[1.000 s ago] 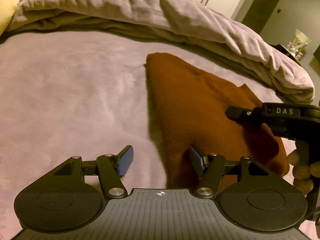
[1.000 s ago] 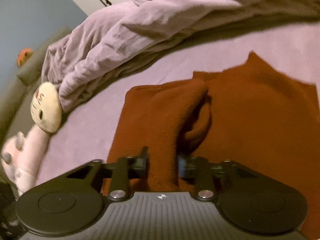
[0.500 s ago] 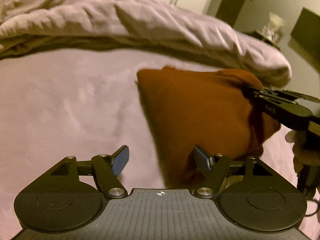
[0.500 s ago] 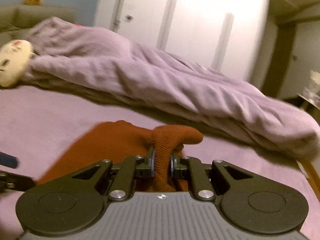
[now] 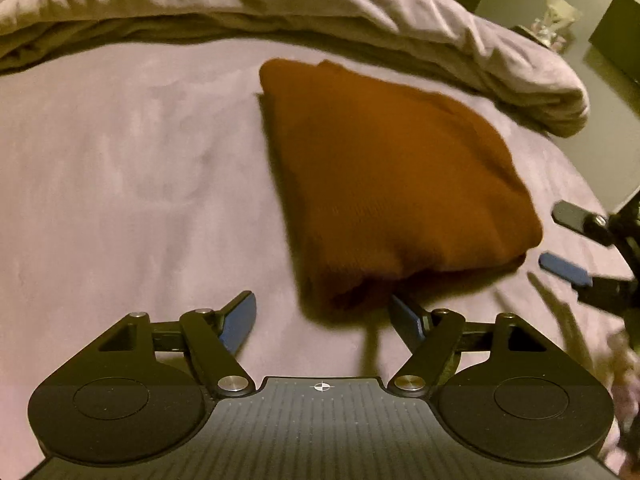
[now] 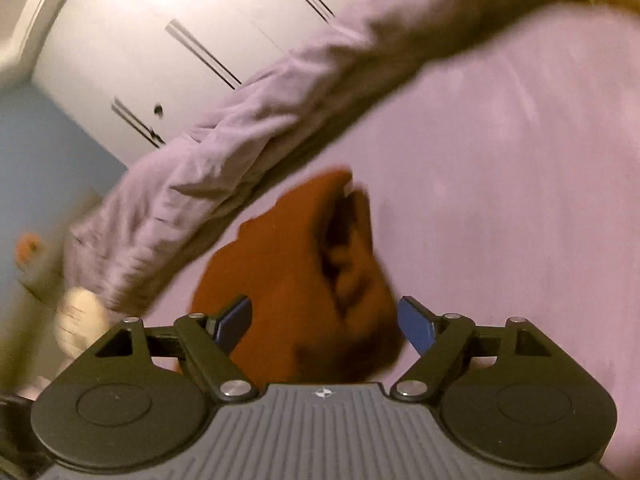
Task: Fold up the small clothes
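Note:
A rust-brown knitted garment (image 5: 384, 176) lies folded in a thick bundle on the lilac bed sheet (image 5: 132, 184). My left gripper (image 5: 322, 316) is open and empty, just in front of the bundle's near edge. My right gripper (image 6: 324, 324) is open, with its fingers standing either side of the garment (image 6: 296, 280) and not gripping it. The right gripper also shows in the left wrist view (image 5: 568, 240), open, just right of the bundle. The right wrist view is tilted and blurred.
A rumpled lilac duvet (image 5: 360, 12) lies heaped along the far side of the bed. White wardrobe doors (image 6: 168, 40) stand behind it. A pale stuffed toy (image 6: 76, 320) lies at the left. The bed's right edge (image 5: 624, 200) is near the right gripper.
My right gripper has let go of the garment fold, opened and drawn back to the right. The garment now lies folded over. My left gripper has stayed open.

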Action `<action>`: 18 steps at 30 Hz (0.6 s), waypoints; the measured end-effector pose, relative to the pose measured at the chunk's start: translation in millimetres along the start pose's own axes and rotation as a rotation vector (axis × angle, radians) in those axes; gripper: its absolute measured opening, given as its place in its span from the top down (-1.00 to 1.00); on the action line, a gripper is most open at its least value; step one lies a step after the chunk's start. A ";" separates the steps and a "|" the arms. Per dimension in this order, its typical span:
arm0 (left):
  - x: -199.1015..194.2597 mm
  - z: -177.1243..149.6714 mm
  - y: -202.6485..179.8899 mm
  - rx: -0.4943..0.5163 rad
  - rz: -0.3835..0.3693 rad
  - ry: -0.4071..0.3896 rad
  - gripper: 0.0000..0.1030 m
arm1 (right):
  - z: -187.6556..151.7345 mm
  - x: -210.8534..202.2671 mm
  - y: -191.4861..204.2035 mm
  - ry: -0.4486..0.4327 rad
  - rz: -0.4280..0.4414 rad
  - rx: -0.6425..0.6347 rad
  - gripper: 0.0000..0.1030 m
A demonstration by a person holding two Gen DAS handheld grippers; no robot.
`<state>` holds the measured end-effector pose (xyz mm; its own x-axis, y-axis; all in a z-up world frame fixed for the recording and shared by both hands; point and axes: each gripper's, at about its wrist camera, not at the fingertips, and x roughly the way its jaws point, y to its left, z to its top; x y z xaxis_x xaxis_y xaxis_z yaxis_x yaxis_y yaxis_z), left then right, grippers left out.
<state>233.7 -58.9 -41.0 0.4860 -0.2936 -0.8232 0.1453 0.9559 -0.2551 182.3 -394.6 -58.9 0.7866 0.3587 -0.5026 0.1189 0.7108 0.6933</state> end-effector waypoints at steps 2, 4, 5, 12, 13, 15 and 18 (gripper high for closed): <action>1.2 -0.5 -3.2 -0.014 0.011 -0.017 -0.51 | -15.7 1.3 -2.3 0.015 0.049 0.040 -0.56; 1.2 1.0 -4.2 -0.031 0.019 -0.032 -0.44 | -22.4 4.8 -2.6 0.016 0.048 0.053 -0.44; 0.6 2.4 -3.9 -0.042 0.028 -0.036 -0.37 | -22.5 9.1 -1.2 0.016 0.053 0.060 -0.30; 3.6 9.2 4.4 -0.117 0.024 -0.034 -0.09 | -21.2 35.0 0.8 0.051 0.040 0.133 0.22; 3.2 9.3 5.1 -0.119 0.020 -0.040 0.03 | -21.5 40.7 -0.8 0.062 0.040 0.150 0.22; -0.3 8.7 7.9 -0.132 -0.006 -0.057 0.34 | -21.9 46.3 -0.3 0.058 0.032 0.160 0.44; -8.0 7.1 12.7 -0.121 -0.014 -0.084 0.47 | -17.4 36.8 18.8 -0.009 0.016 0.059 0.74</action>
<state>237.8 -44.4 -34.1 0.5558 -0.3004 -0.7751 0.0499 0.9428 -0.3296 203.0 -357.6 -73.3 0.7941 0.3643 -0.4865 0.1413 0.6679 0.7307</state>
